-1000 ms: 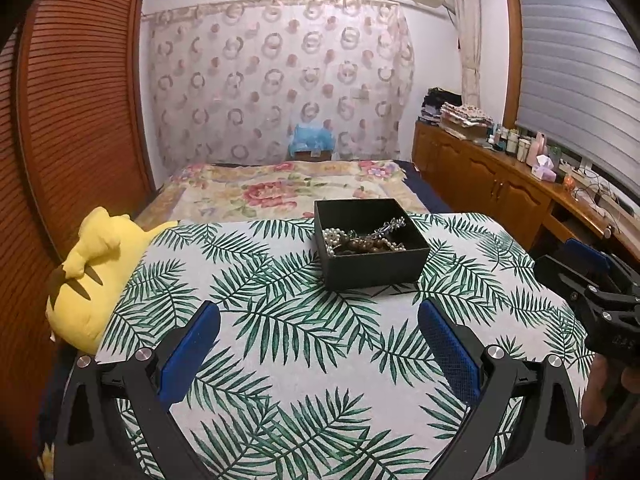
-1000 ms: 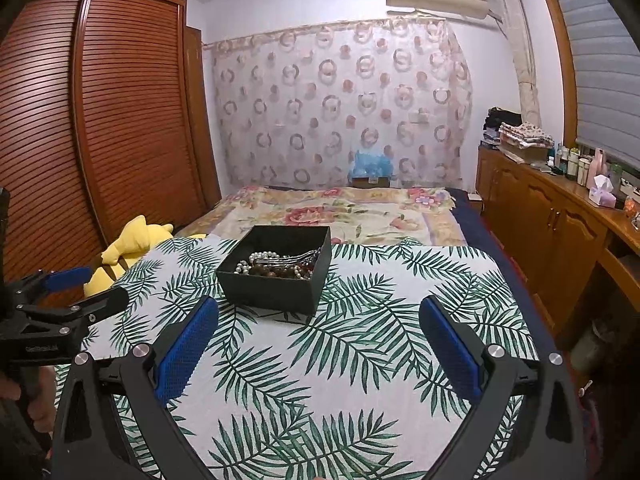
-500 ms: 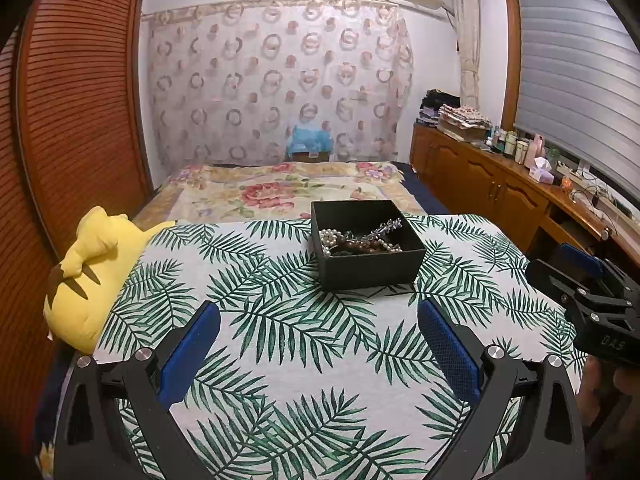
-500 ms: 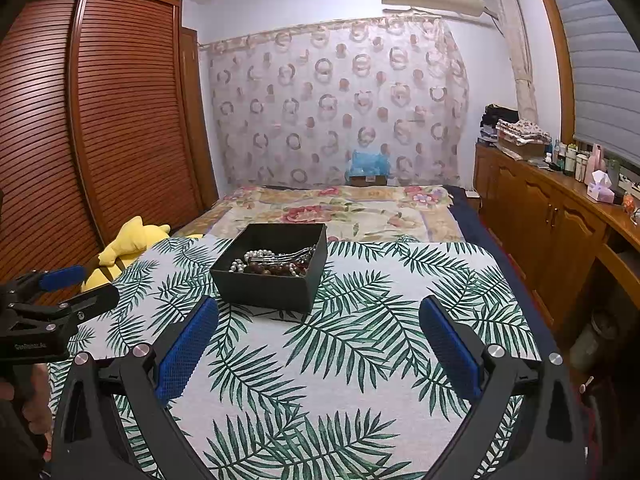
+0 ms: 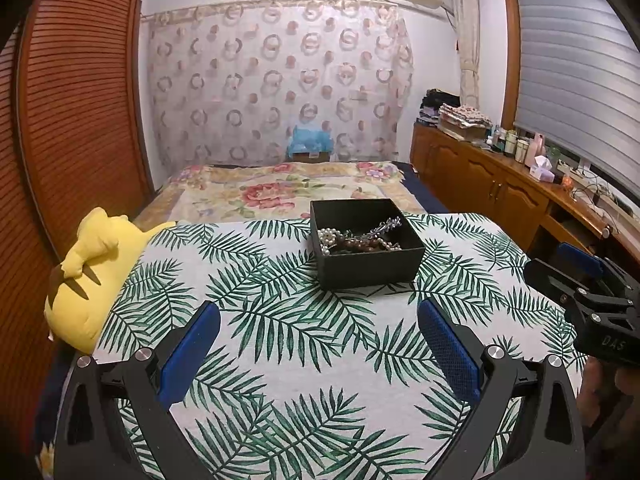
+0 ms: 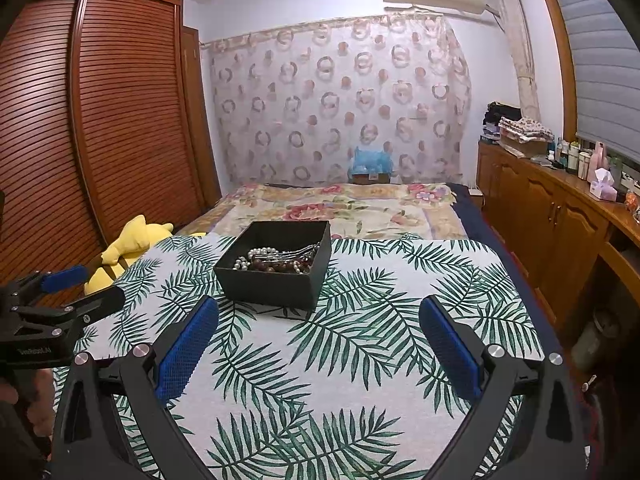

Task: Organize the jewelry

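Note:
A black open box (image 5: 370, 270) stands on the palm-leaf cloth (image 5: 280, 320); it also shows in the right wrist view (image 6: 272, 288). It holds a pearl strand (image 5: 330, 236), brown beads (image 6: 280, 267) and a silvery hair clip (image 5: 384, 226). My left gripper (image 5: 318, 320) is open and empty, held back from the box over the cloth. My right gripper (image 6: 318, 316) is open and empty, near the box's front right. The right gripper shows at the left view's right edge (image 5: 592, 292), the left gripper at the right view's left edge (image 6: 60, 300).
A yellow plush toy (image 5: 96, 268) lies at the cloth's left edge. A floral bedspread (image 5: 288, 192) lies beyond the box. A slatted wooden wardrobe (image 6: 100, 140) is on the left, a wooden sideboard (image 6: 560, 220) with bottles on the right.
Both grippers have drawn back and risen slightly from the box; they stay open and empty. The box and jewelry have not moved.

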`<state>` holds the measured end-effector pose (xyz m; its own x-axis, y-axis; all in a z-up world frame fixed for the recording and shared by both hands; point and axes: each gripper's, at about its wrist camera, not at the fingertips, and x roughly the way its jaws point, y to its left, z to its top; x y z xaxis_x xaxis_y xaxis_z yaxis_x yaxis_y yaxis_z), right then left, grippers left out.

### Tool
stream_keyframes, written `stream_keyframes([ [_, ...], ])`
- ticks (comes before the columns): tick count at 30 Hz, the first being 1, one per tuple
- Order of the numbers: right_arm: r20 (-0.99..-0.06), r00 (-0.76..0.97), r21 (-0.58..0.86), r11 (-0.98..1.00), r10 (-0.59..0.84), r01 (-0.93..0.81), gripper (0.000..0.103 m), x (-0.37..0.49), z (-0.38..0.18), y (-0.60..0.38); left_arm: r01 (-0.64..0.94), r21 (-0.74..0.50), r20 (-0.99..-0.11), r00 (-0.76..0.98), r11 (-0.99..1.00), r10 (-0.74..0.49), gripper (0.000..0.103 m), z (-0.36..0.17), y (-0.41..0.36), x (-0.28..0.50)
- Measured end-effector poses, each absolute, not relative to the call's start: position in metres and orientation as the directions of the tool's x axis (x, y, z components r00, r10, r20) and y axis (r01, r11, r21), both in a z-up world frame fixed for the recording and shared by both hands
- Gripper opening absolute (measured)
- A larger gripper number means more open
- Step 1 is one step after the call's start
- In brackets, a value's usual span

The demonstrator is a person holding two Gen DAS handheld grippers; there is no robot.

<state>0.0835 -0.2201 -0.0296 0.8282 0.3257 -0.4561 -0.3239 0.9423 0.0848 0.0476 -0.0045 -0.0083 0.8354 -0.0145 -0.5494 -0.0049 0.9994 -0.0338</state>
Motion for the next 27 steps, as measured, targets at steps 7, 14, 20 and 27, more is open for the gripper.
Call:
stream_keyframes([
  [7,-0.456,0.829,0.085,0.943,0.325,-0.323,0.101,0.0836,-0.0294,-0.2202,-0.006,-0.032,-0.551,0.835,0.999,-0.013,0.096,-0.0089,-0.005,0.0477],
  [14,-0.456,0.828,0.085,0.942,0.325,-0.323,0.101,0.0842,-0.0302,-0.2197,-0.005,-0.031,-0.549,0.836,0.999,-0.013,0.096,-0.0086,-0.0051,0.047],
  [20,-0.456,0.829,0.086,0.943,0.325,-0.323,0.101,0.0841,-0.0301,-0.2199,-0.005,-0.031,-0.546,0.838,1.0,-0.013,0.096,-0.0064,-0.0047,0.0461],
  [27,-0.454,0.831,0.084,0.943,0.323,-0.321,0.101,0.084,-0.0306,-0.22,-0.002,-0.035,-0.542,0.84,0.999,-0.017,0.096,-0.0036,-0.0049,0.0452],
])
